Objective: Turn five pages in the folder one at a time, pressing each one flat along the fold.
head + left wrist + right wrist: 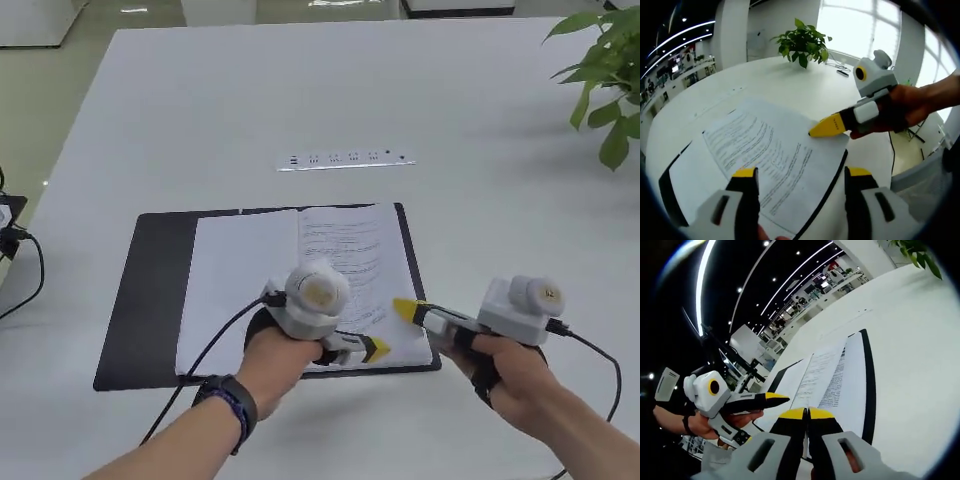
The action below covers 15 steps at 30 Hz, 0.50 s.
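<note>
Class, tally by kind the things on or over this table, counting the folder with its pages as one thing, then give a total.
folder: 1
grippers, left gripper and right gripper: 2
power strip: 1
plant: 1
Total: 5

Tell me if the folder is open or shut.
Open: the folder lies spread flat, with pages showing either side of the fold.

Print on the page (345,255) is way too tiny to read. The plant (605,90) is chopped off at head view's upper right, and the left gripper (375,349) covers the page's bottom edge. Can't tell if the right gripper (806,413) pinches paper.
</note>
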Motion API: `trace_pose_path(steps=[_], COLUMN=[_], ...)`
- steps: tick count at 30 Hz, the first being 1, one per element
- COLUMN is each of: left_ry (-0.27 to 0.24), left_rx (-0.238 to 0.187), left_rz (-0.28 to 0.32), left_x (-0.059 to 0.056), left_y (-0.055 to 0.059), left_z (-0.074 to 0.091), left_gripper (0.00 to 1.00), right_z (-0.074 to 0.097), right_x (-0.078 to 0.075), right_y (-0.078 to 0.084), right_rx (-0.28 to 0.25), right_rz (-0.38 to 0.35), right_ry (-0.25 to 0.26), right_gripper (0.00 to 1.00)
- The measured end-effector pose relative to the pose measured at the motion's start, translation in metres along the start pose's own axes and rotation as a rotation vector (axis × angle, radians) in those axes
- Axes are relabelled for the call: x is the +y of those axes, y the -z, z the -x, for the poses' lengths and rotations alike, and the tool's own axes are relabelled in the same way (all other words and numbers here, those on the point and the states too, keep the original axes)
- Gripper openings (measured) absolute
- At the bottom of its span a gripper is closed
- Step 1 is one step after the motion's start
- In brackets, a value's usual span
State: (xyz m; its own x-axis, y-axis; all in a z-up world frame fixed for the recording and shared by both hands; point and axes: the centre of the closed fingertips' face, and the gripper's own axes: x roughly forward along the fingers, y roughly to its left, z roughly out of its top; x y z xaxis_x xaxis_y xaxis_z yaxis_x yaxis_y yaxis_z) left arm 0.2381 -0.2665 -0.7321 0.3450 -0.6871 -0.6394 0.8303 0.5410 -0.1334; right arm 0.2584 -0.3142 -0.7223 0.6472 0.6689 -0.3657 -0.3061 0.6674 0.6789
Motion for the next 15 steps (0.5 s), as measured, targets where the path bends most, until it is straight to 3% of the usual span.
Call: trace_pose_path(steps=[15], left_ry=[-0.099], left_rx=[-0.048], left_rz=[0.083], left_x=[0.034], left_y=[0.029], left_z=[0.058], left_gripper=[0.70], right_z=[-0.009], right_x=[0.018], right_y=[-0.007], right_rx=[0.002], right_rz=[0.040], right_ry=[0.000], right_gripper=[0.00])
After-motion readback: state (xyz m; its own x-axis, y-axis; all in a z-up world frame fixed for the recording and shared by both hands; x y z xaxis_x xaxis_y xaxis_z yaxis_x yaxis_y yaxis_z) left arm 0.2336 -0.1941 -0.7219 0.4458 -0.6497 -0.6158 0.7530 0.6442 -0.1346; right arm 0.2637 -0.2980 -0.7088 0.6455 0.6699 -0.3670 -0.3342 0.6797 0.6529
